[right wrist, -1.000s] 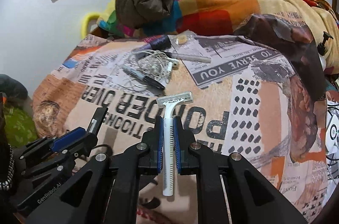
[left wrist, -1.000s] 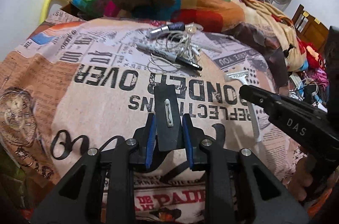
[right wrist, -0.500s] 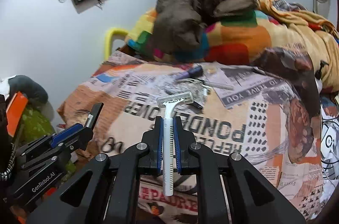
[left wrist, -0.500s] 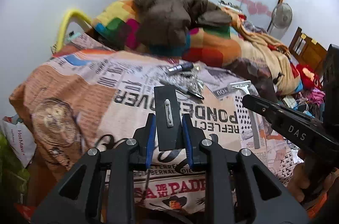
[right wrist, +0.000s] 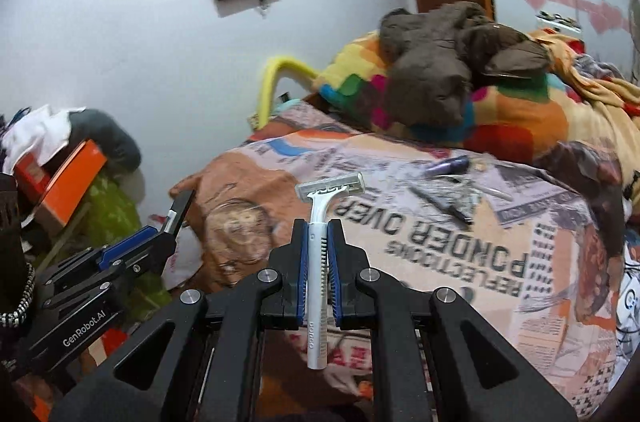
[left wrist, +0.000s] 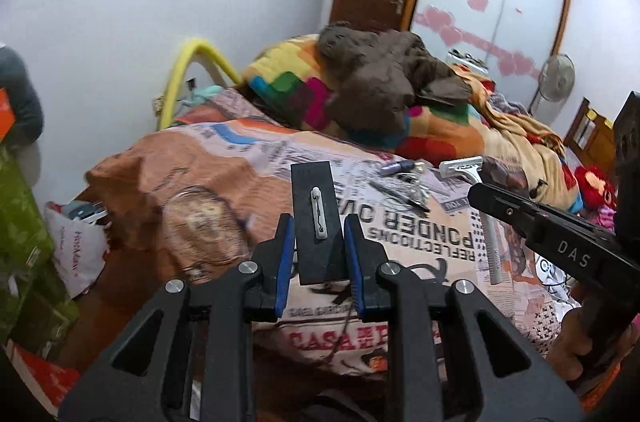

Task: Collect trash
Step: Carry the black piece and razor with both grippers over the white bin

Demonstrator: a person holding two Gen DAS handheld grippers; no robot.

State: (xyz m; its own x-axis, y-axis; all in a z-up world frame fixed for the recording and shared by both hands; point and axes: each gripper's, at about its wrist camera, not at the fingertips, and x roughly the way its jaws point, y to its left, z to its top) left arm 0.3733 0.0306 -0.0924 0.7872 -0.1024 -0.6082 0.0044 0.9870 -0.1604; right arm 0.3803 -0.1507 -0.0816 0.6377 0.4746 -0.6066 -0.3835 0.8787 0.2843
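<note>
My left gripper (left wrist: 318, 250) is shut on a flat black card (left wrist: 316, 198) that carries a small white clip, held upright in the air off the bed's near edge. My right gripper (right wrist: 318, 254) is shut on a white disposable razor (right wrist: 320, 222), head up. In the left wrist view the razor (left wrist: 468, 168) and the right gripper (left wrist: 560, 242) show at right. In the right wrist view the left gripper (right wrist: 160, 238) with the card (right wrist: 180, 206) shows at left. A black pen (right wrist: 440, 204), a purple tube (right wrist: 448, 166) and tangled white cord (right wrist: 466, 196) lie on the newspaper-print bedsheet (right wrist: 460, 250).
A brown jacket (left wrist: 384, 82) lies on a colourful blanket (left wrist: 440, 130) at the bed's far end. A white plastic bag (left wrist: 78, 246) and green boxes (left wrist: 20, 242) sit on the floor at left. An orange box (right wrist: 64, 182) and clothes are piled at left. A fan (left wrist: 556, 78) stands at right.
Both grippers have pulled back and up from the bed, still holding the card and the razor. The view has swung left, so the floor, bag and wall now show.
</note>
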